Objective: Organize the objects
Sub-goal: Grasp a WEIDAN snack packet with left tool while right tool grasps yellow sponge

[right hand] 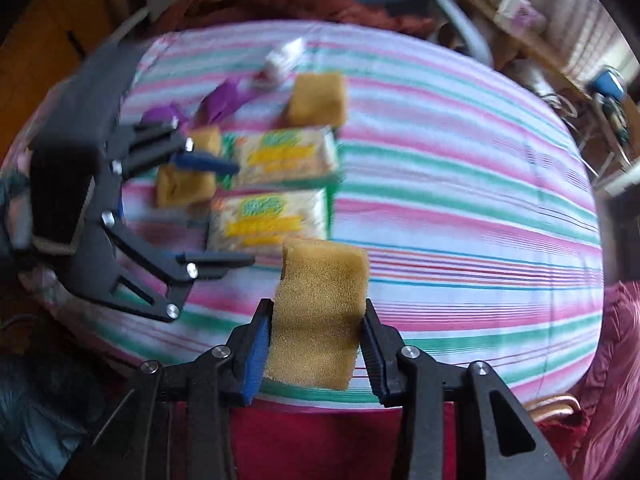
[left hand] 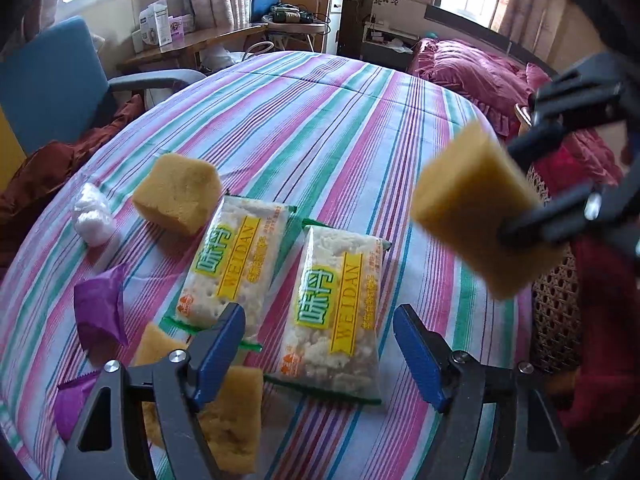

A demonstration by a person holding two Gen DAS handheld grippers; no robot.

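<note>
My right gripper [right hand: 318, 314] is shut on a yellow-brown sponge [right hand: 320, 308] and holds it above the near edge of the striped cloth [right hand: 460, 184]. The left wrist view shows the same held sponge [left hand: 476, 212] in the air at the right. My left gripper [left hand: 318, 316] stands open, its blue pads either side of the nearer of two snack packets [left hand: 336, 312]. The other packet [left hand: 236, 264] lies beside it. One loose sponge [left hand: 178, 192] rests behind the packets, and another [left hand: 232, 420] lies under the left finger.
Purple wrappers [left hand: 100, 308] and a white wad [left hand: 94, 220] lie left of the packets. A blue chair [left hand: 48, 80] stands at the far left, a magenta quilt [left hand: 472, 72] at the back right, and a wicker chair back [left hand: 556, 320] at the right edge.
</note>
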